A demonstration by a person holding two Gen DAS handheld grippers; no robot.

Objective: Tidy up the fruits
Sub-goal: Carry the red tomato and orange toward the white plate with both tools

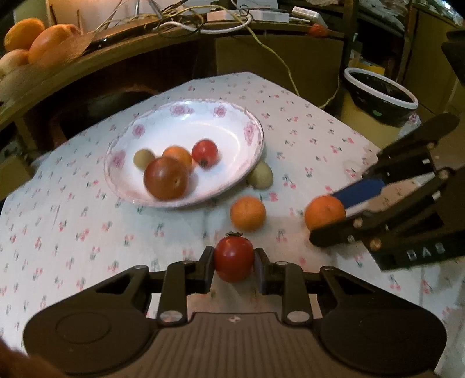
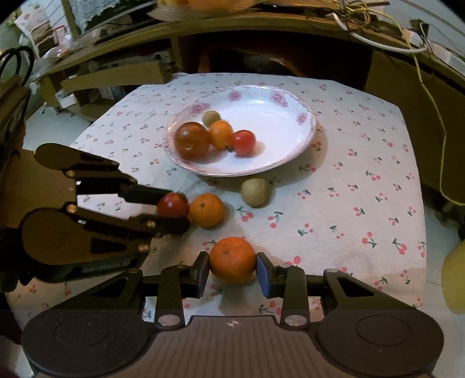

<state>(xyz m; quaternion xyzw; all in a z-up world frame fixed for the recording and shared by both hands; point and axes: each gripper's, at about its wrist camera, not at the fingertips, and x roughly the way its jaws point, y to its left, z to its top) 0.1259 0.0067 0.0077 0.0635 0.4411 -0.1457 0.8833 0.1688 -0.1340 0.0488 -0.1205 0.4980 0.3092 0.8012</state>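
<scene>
A white floral plate (image 1: 255, 136) (image 2: 302, 136) sits on the table and holds several fruits: a dark red tomato (image 1: 166, 178) (image 2: 191, 140), an orange (image 1: 178, 154) (image 2: 221, 133), a small red tomato (image 1: 205, 153) (image 2: 242, 142) and a green fruit (image 1: 143, 158) (image 2: 211, 117). My left gripper (image 1: 234, 260) (image 2: 174, 209) is shut on a red tomato (image 1: 234, 258) (image 2: 172, 204). My right gripper (image 2: 232, 269) (image 1: 328, 216) is shut on an orange (image 2: 232, 259) (image 1: 324, 212). Another orange (image 1: 248, 213) (image 2: 206, 210) and a green fruit (image 1: 260, 176) (image 2: 255, 192) lie on the cloth near the plate.
The table has a cherry-print cloth (image 1: 72, 221) (image 2: 363, 203). A wooden shelf (image 1: 72, 67) behind carries large oranges (image 1: 49, 40) and tangled cables (image 1: 203, 20). A dark round bin (image 1: 380, 96) stands off the table's right. A yellow object (image 2: 453, 279) is at the right edge.
</scene>
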